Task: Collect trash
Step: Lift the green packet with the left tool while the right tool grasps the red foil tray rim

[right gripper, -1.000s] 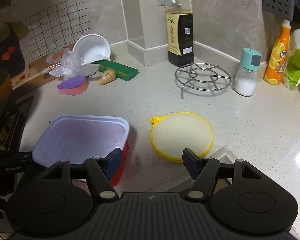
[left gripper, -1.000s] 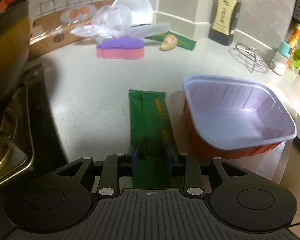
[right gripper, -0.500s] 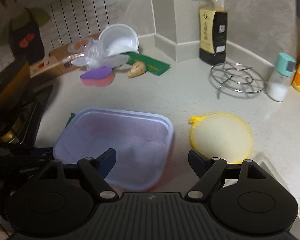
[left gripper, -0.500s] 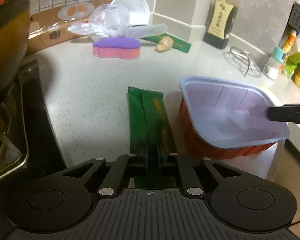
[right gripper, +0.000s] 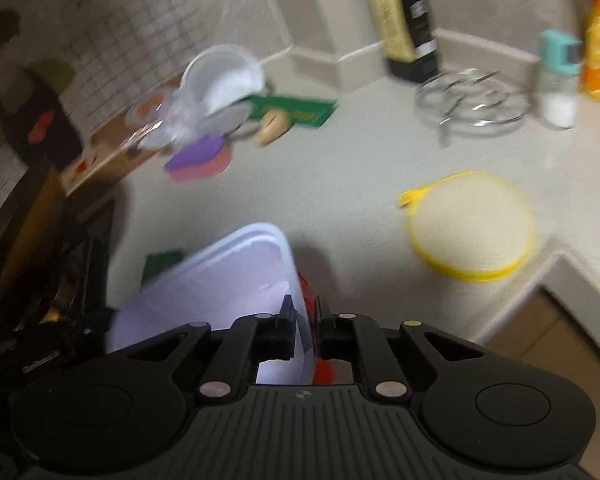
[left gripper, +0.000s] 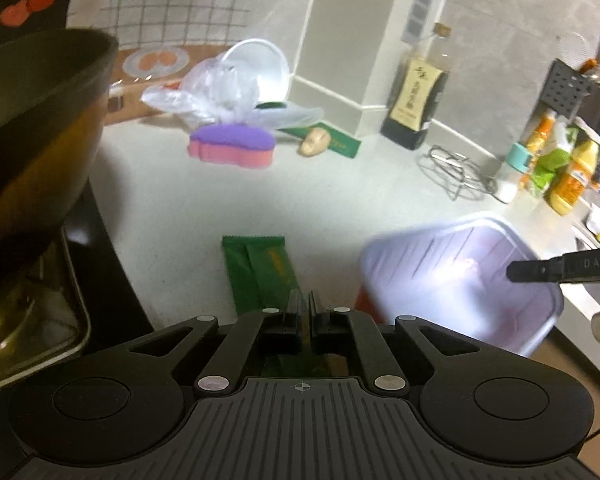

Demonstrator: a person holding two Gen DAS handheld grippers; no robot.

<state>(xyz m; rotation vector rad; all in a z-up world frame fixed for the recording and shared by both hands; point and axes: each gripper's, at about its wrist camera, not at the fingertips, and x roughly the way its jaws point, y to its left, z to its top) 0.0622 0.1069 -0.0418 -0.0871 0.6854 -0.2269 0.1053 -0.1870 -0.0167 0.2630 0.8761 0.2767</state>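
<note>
The left claw (left gripper: 305,312) is pinching the near end of the green wrapper (left gripper: 260,270), its fingers drawn together on the thin foil, and the right claw (right gripper: 304,326) is clamping the near right wall of the plastic tray (right gripper: 220,276), one finger inside the rim and one outside. The wrapper is lying on the pale surface (left gripper: 204,204) just left of the tray, near the front edge, with the stove (left gripper: 96,264) to its left. Its long axis is running from near to far, leaning slightly leftward, the crimped far end pointing toward the purple-and-pink sponge (left gripper: 232,144). The tray is looking tilted and blurred, so it is probably being lifted. To do this step well, the left claw should be raising the wrapper clear before swinging it right, keeping the flimsy strip hanging straight, while the right one is holding the tray's mouth level and close beneath, so the wrapper is dropping inside and not draping over the rim
</note>
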